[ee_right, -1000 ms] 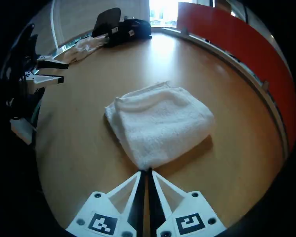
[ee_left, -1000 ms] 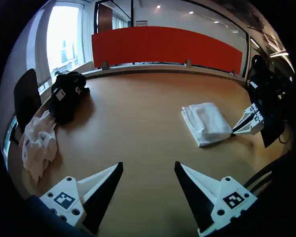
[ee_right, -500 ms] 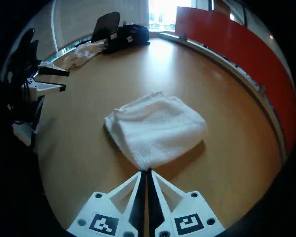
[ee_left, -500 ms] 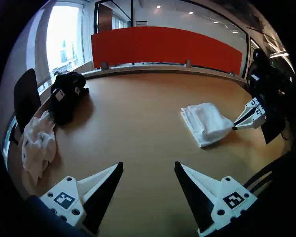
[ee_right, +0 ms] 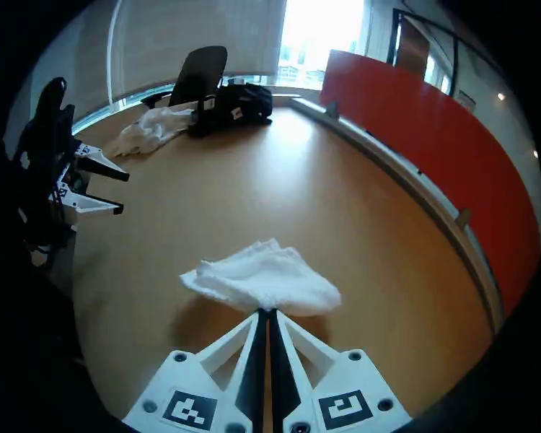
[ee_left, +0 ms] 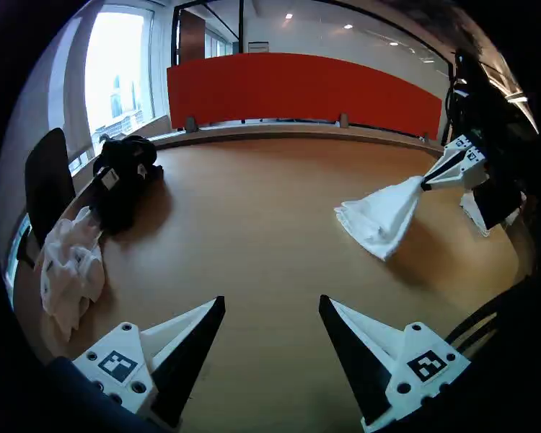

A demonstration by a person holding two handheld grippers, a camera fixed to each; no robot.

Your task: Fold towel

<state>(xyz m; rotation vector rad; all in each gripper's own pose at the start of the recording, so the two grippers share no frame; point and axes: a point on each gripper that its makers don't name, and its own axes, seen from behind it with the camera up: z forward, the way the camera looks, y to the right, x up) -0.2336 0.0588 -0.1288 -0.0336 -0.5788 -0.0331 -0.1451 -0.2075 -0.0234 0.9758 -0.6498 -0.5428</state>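
- A wide wooden table point(ee_left: 256, 216) fills the room's middle, with a long red partition point(ee_left: 299, 94) along its far edge and bright windows point(ee_left: 119, 79) at the far left.
- The right gripper point(ee_right: 268, 312) has its fingers pressed together on one corner of the white towel point(ee_right: 263, 281), which fans out just ahead of the tips.
- The left gripper point(ee_left: 270, 298) has its fingers spread wide over bare table, gripping nothing.
- The left gripper view takes the towel point(ee_left: 379, 216) from the side. It hangs in a slanting drape from the right gripper point(ee_left: 423, 186) at the right, with its lower end at the table or just above it; which, I cannot tell.
- The right gripper view looks along the towel from above and shows its shadow on the wood below. The left gripper point(ee_right: 123, 193) is well apart at the left, its fingers parted.
- A black bag point(ee_left: 122, 177) lies at the far left of the table; its contents cannot be made out.
- A crumpled white cloth point(ee_left: 68, 263) lies just beside the bag, near the table edge.
- A dark chair point(ee_left: 47, 177) stands behind them.
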